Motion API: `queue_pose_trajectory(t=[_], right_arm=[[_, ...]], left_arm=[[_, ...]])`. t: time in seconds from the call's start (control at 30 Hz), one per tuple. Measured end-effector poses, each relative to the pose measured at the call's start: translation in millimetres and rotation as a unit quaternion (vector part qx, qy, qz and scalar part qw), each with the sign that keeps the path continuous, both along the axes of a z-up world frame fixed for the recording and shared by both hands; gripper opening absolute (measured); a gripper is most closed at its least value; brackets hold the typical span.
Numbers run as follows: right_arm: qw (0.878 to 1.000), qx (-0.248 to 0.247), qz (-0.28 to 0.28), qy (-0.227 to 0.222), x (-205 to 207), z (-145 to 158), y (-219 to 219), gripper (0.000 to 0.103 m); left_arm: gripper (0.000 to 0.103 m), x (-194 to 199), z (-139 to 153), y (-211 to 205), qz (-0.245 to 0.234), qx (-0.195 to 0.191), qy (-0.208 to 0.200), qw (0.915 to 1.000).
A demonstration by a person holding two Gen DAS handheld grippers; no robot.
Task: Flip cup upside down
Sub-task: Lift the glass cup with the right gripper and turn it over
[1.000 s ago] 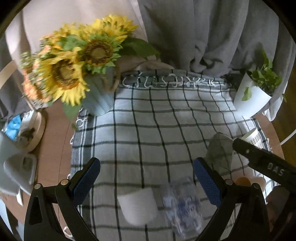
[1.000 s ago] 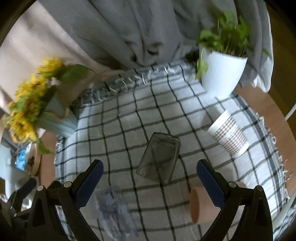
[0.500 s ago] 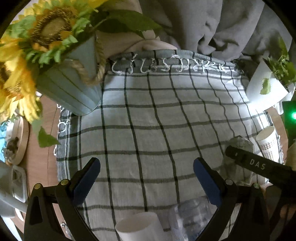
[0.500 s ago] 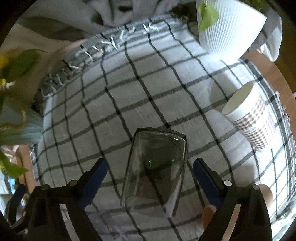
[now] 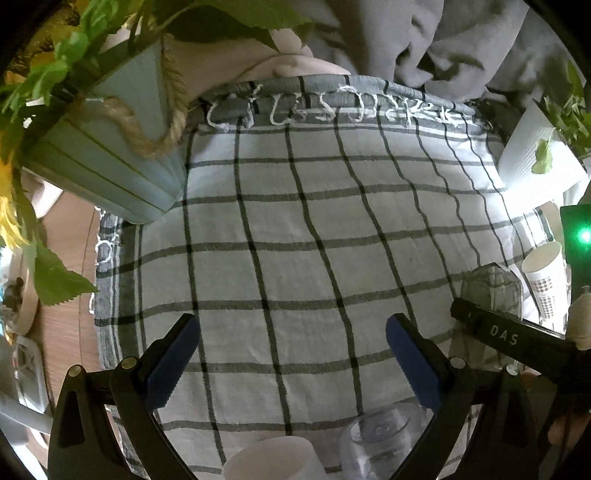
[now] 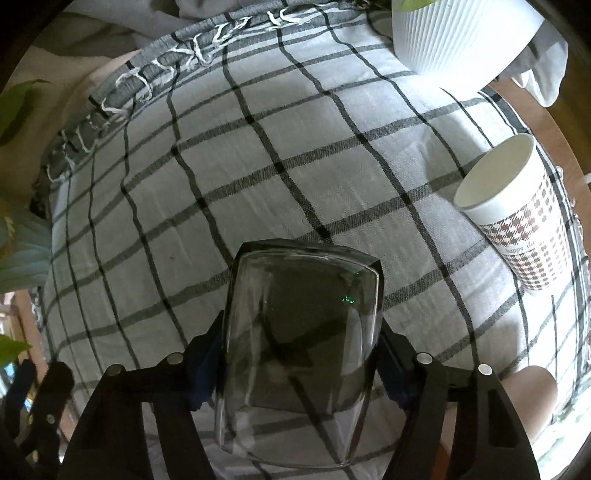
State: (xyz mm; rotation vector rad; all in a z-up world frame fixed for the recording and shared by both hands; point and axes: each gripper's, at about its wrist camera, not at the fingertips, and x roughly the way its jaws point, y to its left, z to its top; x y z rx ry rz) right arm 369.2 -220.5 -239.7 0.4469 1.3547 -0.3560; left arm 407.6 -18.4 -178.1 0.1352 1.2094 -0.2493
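Note:
A dark smoked-glass square cup (image 6: 301, 343) lies on its side on the checked cloth (image 6: 295, 155). My right gripper (image 6: 301, 363) is closed around it, one blue pad on each side wall. The same cup shows at the right of the left wrist view (image 5: 491, 295), behind the right gripper's black body. My left gripper (image 5: 291, 362) is open and empty over the cloth (image 5: 295, 229). A clear plastic cup (image 5: 380, 443) and a white cup (image 5: 273, 459) lie just below its fingers.
A houndstooth paper cup (image 6: 517, 221) stands upright at the right. A white ribbed plant pot (image 6: 461, 33) is at the back right. A pale blue sunflower pot (image 5: 110, 155) is at the back left. A tan cup (image 6: 532, 402) sits at the lower right.
My right gripper moved forward and down onto the dark glass cup and closed on its sides. My left gripper moved forward over the cloth, staying open.

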Motion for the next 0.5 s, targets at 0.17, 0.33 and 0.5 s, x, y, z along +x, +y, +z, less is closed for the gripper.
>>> queue_pose_trajectory(t=[0.17,0.33,0.5], right_arm=[[1.000,0.002,0.014,-0.004,-5,3,-2,0.069],[0.999,-0.007,0.031,-0.017,-15,19,-2,0.068],[0.998,-0.019,0.038,-0.039,-23,39,-3,0.068]], left_arm=[[0.102,-5,2,-3,-0.001,-0.006,-0.002,1.0000],[0.102,-13,8,-5,-0.005,-0.008,-0.007,0.9999],[0.102,-22,17,0,0.005,-0.020,-0.015,0.9997]])
